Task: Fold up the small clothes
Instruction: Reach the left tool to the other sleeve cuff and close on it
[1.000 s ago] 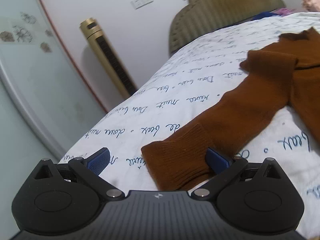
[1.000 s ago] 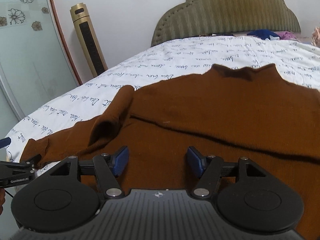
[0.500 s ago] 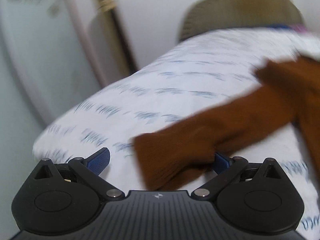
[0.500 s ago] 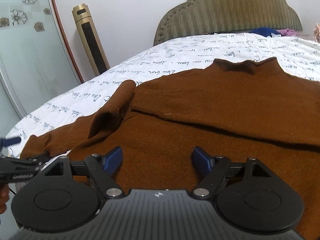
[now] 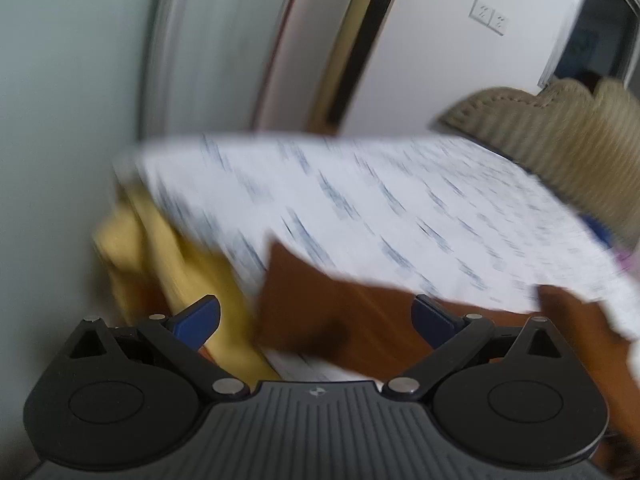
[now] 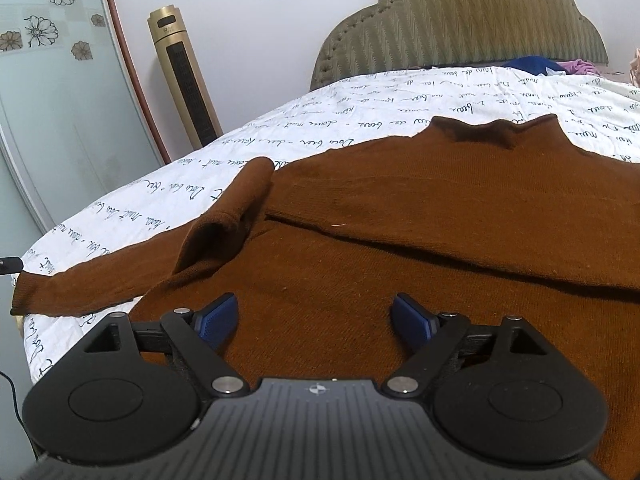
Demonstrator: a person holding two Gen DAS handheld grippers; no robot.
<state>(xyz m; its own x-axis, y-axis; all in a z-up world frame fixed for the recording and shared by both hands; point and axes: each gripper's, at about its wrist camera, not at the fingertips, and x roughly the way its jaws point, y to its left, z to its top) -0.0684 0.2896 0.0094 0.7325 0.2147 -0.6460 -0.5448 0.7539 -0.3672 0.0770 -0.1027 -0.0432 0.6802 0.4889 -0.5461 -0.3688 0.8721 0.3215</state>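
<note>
A brown knit sweater [image 6: 420, 216] lies flat on the white bed sheet [image 6: 360, 108], collar toward the headboard. Its left sleeve [image 6: 80, 284] stretches to the bed's left edge, with a raised fold [image 6: 236, 208] near the shoulder. My right gripper [image 6: 314, 318] is open, low over the sweater's lower body, holding nothing. In the blurred left wrist view, my left gripper [image 5: 316, 318] is open, with the sleeve cuff [image 5: 304, 304] lying between its fingers at the bed's edge, not pinched.
A gold tower fan [image 6: 184, 76] stands by the wall left of the padded headboard [image 6: 460, 24]. A glass sliding door [image 6: 48, 120] is at the left. Blue and pink clothes [image 6: 536, 66] lie near the headboard. A yellow bed side [image 5: 160, 264] shows under the sheet.
My left gripper has swung left and tilted fast, so its view is blurred; the cuff stays between its open fingers. My right gripper has opened wider and drawn back slightly.
</note>
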